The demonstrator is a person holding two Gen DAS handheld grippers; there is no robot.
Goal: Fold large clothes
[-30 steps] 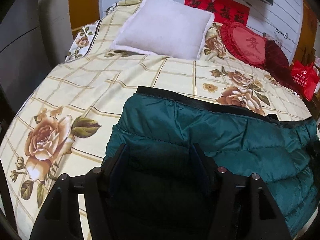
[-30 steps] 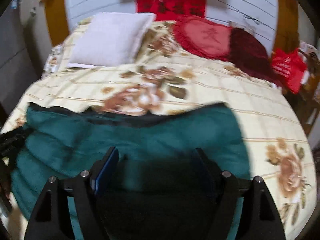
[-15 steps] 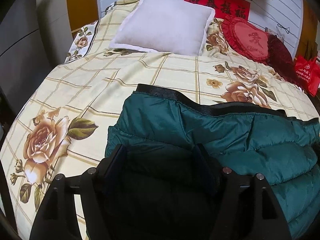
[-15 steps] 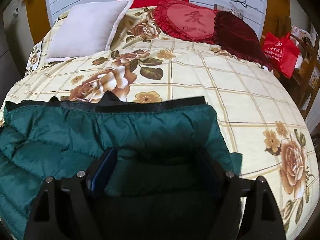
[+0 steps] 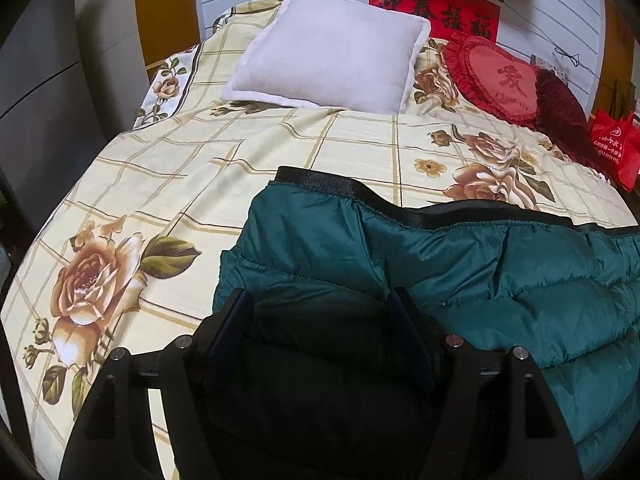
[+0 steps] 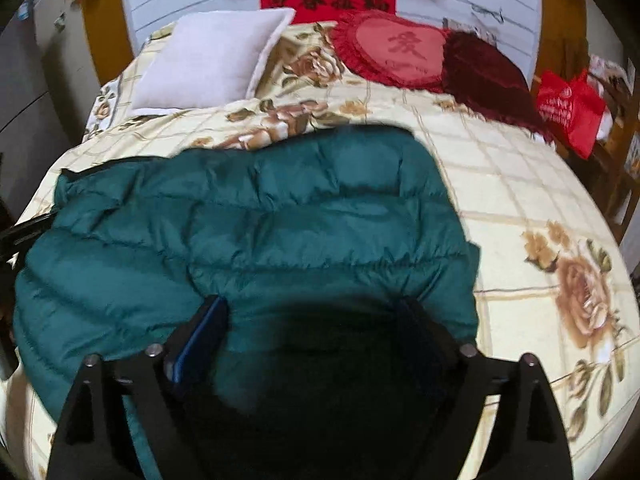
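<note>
While spread on the bed (image 5: pixel 168 184): green jacket (image 5: pixel 460 264)
Left gripper (image 5: pixel 320 312): fingers wide apart, fabric between, grip unclear
Right gripper (image 6: pixel 312 316): same, grip unclear

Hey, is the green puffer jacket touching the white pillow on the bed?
Apart. The left wrist view shows a wide strip of floral bedsheet between the green puffer jacket and the white pillow.

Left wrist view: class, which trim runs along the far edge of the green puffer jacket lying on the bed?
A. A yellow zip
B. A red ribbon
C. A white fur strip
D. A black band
D: a black band borders the far edge of the green puffer jacket against the floral bedspread.
</note>
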